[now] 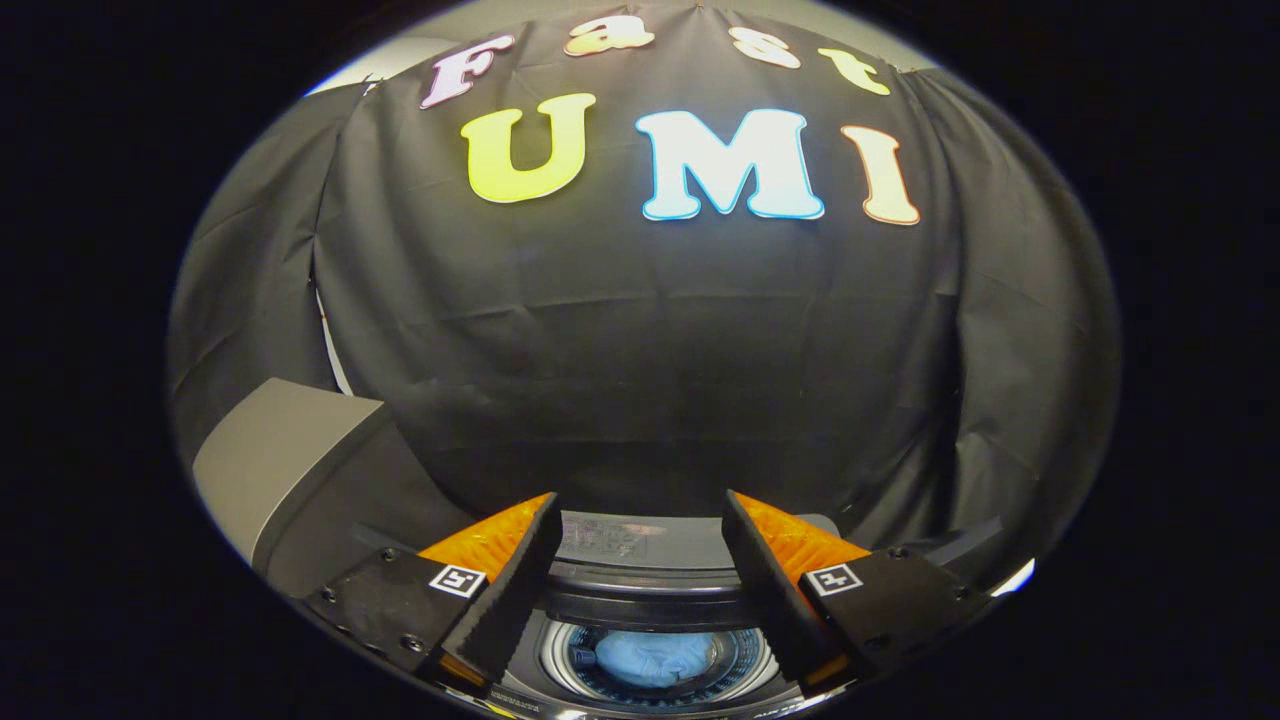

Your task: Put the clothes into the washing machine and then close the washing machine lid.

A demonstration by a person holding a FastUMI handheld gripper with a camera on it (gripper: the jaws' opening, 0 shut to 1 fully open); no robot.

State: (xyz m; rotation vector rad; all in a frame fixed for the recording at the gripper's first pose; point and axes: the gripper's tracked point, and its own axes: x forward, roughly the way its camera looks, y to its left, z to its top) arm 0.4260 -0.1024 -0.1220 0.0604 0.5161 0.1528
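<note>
Black cloth backs the washing machine [640,590], blue clothes [655,658] in its drum, fingers [505,580] spread, empty.

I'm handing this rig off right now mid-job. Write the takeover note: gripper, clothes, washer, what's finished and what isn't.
Gripper: open, nothing between its fingers, held above the washing machine.
Clothes: a light blue garment lies in the drum, below and between the fingers.
Lid: grey, standing open, beside the left finger.
Done: the blue garment is in. Whether more clothes remain outside cannot be told from this view.
Left: bring the gripper to the lid and swing it down until the washer is closed.
</note>
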